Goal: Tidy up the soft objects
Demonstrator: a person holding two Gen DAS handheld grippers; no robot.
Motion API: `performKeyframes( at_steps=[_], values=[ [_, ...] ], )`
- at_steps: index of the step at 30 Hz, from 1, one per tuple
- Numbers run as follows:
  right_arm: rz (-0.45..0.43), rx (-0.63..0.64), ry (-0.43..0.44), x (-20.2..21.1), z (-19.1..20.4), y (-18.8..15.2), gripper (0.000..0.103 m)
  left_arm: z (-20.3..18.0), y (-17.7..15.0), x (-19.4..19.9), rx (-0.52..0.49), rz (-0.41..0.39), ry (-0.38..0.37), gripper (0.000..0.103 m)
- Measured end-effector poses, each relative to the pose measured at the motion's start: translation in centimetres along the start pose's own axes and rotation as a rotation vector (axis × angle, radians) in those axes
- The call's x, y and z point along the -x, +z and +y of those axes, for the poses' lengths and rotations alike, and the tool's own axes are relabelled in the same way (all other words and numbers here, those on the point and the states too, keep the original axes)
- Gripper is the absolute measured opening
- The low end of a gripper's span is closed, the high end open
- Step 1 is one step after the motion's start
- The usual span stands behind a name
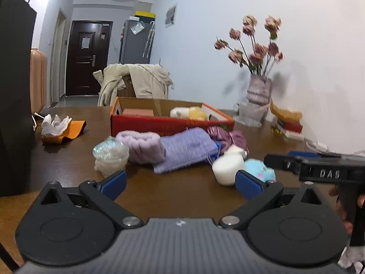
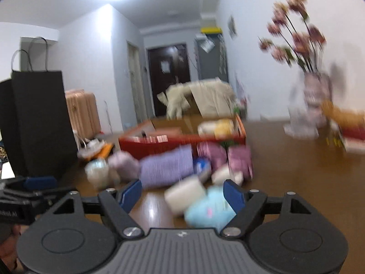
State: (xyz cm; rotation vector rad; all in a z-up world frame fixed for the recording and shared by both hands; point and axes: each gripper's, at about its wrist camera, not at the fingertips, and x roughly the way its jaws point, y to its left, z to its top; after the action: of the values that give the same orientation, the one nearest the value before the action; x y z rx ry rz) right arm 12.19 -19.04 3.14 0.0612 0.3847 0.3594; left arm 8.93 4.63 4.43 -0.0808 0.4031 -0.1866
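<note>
Above the table [image 1: 182, 196], both grippers released, empty-jawed, near the soft pile.

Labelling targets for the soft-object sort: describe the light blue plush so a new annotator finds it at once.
Start at the red cardboard box on the brown table; a row of soft things lies in front of it. At the row's near right end, beside a white block, sits the light blue plush. It is the only blue fluffy item, with small pink marks on it.

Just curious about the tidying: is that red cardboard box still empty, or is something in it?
Not empty. The red cardboard box already holds a white and yellow plush and a pinkish block.
</note>
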Motion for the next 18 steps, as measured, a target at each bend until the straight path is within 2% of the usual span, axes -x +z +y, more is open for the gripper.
performKeyframes(
  at_steps=[3, 7, 9, 12, 14, 18],
  values=[
    [0.002, 0.011, -0.021, 0.4, 0.0, -1.4, 0.086, -0.8, -0.4, 0.7, -0.039, -0.021, 0.006, 0.103],
    [-0.022, 0.007, -0.022, 1.2, -0.2, -2.2, 0.087, -1.4, -0.3, 0.9, -0.033, -0.042, 0.004, 0.103],
    [-0.015, -0.007, -0.03, 1.2, -0.6, -2.6, 0.092, -1.8, -0.4, 0.8, -0.038, -0.052, 0.004, 0.103],
    [0.009, 0.015, -0.042, 0.7, -0.8, -3.1, 0.091, -2.1, -0.6, 0.5, -0.044, -0.049, 0.008, 0.103],
    [-0.01, 0.023, -0.02, 0.8, -0.9, -3.4, 0.09, -2.2, -0.5, 0.1, -0.044, -0.045, 0.011, 0.103],
    [-0.06, 0.018, -0.054, 0.5, -1.0, -3.4, 0.092, -1.9, -0.4, -0.7, -0.03, -0.042, 0.028, 0.103]
  ],
)
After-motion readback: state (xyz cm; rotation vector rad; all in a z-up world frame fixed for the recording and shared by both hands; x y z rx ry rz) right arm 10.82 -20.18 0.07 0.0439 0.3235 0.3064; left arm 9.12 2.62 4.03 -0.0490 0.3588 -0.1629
